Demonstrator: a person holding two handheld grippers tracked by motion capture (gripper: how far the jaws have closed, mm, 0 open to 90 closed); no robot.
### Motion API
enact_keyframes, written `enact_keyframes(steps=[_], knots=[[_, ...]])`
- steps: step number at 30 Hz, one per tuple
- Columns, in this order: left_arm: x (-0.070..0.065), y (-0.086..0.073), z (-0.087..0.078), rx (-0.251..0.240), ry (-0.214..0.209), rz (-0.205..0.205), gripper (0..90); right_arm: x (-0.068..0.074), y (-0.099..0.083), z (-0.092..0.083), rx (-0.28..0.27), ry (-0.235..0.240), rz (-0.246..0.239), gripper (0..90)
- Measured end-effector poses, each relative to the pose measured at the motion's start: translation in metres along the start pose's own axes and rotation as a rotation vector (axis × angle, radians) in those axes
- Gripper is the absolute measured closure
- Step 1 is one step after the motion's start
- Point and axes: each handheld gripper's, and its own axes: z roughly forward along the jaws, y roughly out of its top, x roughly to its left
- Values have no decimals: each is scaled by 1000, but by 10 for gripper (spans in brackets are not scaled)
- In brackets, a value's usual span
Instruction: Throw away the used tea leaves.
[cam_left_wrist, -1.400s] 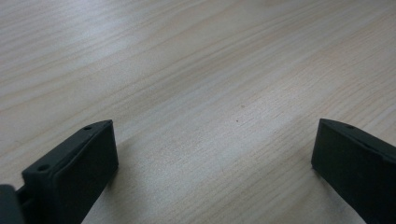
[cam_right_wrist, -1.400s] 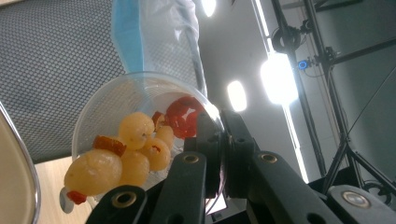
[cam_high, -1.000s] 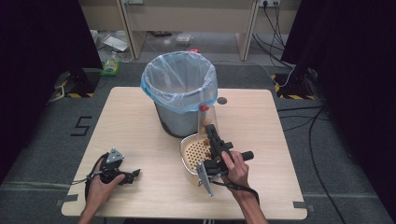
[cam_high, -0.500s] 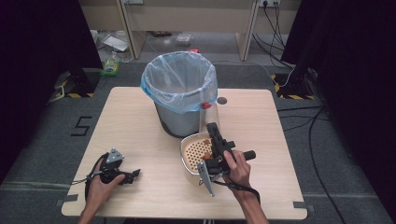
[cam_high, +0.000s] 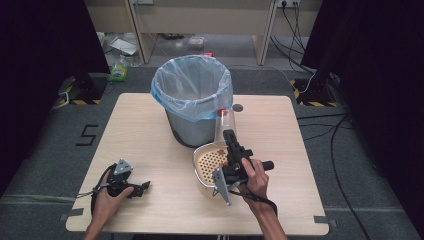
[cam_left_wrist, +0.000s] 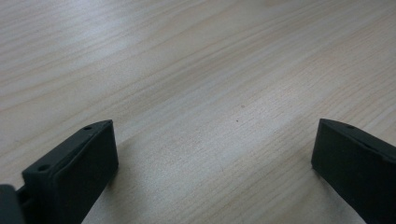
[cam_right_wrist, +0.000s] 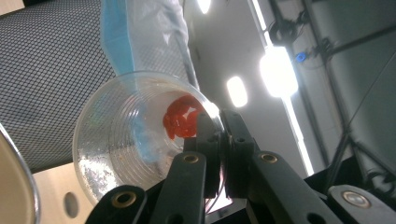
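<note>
My right gripper is shut on the rim of a clear plastic cup, held tilted just right of the bin. In the right gripper view, my right gripper pinches the cup wall, with red pieces at the cup's far end. Below it, a metal bowl with a beige perforated strainer sits on the wooden table. My left gripper rests near the front left edge, and in its own view my left gripper is open over bare wood.
A grey mesh waste bin lined with a blue plastic bag stands at the table's middle back, its mesh wall close beside the cup. The bowl's rim shows at lower left. A small dark disc sits in the table behind the cup.
The right gripper and the cup have edged slightly up and toward the bin. The left gripper has stayed still.
</note>
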Motion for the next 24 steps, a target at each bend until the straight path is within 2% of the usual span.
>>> enact_keyframes(steps=[1,3,4,5,7,9,10,14,22,24], knots=[[0,0,0,0,0,0,0,0,0,0,0,0,0,872],[0,0,0,0,1,0,0,-5,-3,2,20,11,55,872],[0,0,0,0,2,2,0,-9,-7,4,36,24,110,871],[0,0,0,0,2,2,0,-9,-7,4,36,24,110,871],[0,0,0,-1,0,0,0,-14,-12,5,58,41,169,871],[0,0,0,0,0,0,0,-16,-14,5,65,42,186,871],[0,0,0,0,1,0,0,-19,-17,6,78,55,230,870],[0,0,0,0,0,0,0,-26,-17,7,94,74,266,870],[0,0,0,0,0,0,0,-31,-34,16,141,135,425,870],[0,0,0,0,0,-1,0,-32,-36,16,146,141,444,869]])
